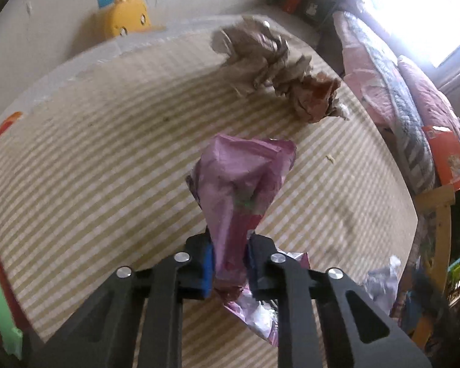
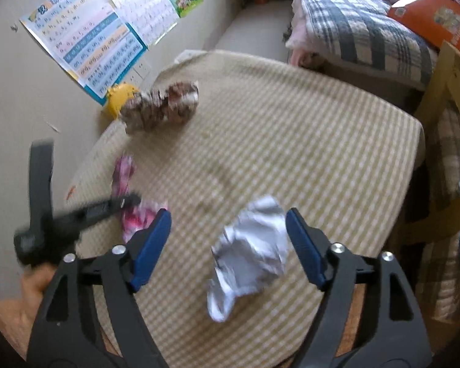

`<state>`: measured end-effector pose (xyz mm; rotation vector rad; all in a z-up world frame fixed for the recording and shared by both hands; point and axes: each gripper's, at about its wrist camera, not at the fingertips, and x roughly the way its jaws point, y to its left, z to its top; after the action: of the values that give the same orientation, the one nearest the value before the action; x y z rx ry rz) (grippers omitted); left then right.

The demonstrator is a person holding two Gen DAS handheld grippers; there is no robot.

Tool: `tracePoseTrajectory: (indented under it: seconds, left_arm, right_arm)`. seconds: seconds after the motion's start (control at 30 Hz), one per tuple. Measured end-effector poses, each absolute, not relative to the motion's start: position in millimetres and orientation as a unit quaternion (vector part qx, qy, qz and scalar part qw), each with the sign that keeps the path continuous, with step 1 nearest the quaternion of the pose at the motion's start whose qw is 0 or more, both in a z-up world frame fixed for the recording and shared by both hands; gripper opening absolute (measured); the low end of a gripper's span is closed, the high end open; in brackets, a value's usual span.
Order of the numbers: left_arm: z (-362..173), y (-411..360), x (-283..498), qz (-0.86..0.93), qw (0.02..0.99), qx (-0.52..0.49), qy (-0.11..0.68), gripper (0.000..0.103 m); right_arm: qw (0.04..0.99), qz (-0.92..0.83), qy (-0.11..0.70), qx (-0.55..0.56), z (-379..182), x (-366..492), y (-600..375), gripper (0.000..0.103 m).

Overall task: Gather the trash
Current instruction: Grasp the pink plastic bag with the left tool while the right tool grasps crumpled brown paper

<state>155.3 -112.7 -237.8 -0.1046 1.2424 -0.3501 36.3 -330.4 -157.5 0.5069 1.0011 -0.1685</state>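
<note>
My left gripper [image 1: 229,263] is shut on a pink plastic wrapper [image 1: 242,184] and holds it just above the striped table [image 1: 107,159]. A crumpled brown paper wad [image 1: 273,64] lies at the table's far side. In the right wrist view my right gripper [image 2: 228,245] is open, its blue pads on either side of a crumpled silver foil wrapper [image 2: 251,254] lying on the table [image 2: 291,141]. The left gripper [image 2: 101,208] with the pink wrapper [image 2: 125,178] shows blurred at the left. The brown wad [image 2: 162,104] lies at the far edge.
A yellow toy [image 1: 125,15] stands behind the table by the wall with posters [image 2: 86,43]. A bed with plaid and pink bedding [image 2: 362,24] and an orange box [image 2: 432,18] lies to the right. A wooden chair frame [image 2: 444,98] stands by the table's right edge.
</note>
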Motion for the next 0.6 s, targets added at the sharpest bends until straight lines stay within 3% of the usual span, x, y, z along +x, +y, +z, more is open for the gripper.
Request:
tracePoseTrajectory:
  seconds: [0.1, 0.2, 0.47, 0.53, 0.6]
  left_arm:
    - [-216, -90, 128, -0.172, 0.814, -0.042, 0.554, 0.013]
    - [-200, -67, 104, -0.178, 0.820, -0.040, 0.542, 0.013]
    - [-148, -17, 67, -0.183, 0.841, -0.059, 0.506, 0.016]
    - [-141, -10, 67, -0.178, 0.850, -0.059, 0.493, 0.017]
    - [-139, -5, 68, -0.172, 0.854, -0.059, 0.488, 0.017]
  right_arm:
    - [0.854, -0.082, 0.457, 0.233, -145, 65, -333, 0.079]
    - [0.862, -0.088, 0.454, 0.207, -142, 109, -331, 0.092]
    - [0.811, -0.103, 0.529, 0.226, -195, 226, -329, 0.092]
    - [0.797, -0.100, 0.535, 0.260, -206, 234, -330, 0.091]
    - [0.781, -0.097, 0.547, 0.287, -217, 237, -331, 0.075]
